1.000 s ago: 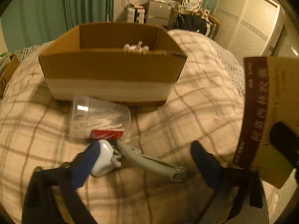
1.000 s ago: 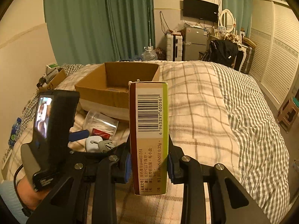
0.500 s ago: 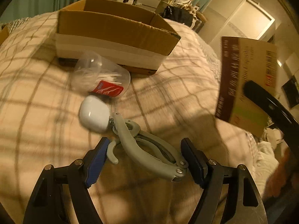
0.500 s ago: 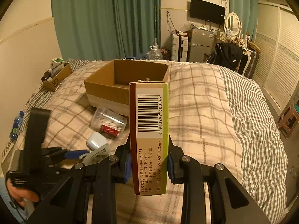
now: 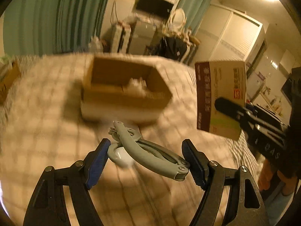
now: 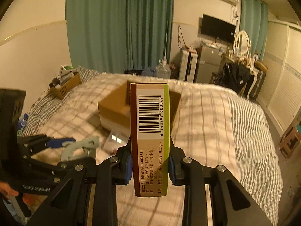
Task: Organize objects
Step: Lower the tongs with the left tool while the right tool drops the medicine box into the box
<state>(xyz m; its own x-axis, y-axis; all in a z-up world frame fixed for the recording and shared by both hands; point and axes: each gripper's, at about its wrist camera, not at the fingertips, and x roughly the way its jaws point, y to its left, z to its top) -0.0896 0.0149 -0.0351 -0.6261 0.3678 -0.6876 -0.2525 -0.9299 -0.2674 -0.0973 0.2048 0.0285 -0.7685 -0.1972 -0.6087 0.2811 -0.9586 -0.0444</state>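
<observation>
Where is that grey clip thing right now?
The grey clip sits between the left hand-held gripper's blue pads, lifted above the checked bedspread, in front of the open cardboard box.

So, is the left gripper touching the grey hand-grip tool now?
Touching. In the left wrist view, the left gripper has both blue pads against the grey hand-grip tool, which is lifted clear of the bed.

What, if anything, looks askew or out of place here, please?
The grey clamp tool sits diagonally across the left gripper, whose jaws have just been closing on it, pinched only at its ends, so the hold looks precarious.
</observation>
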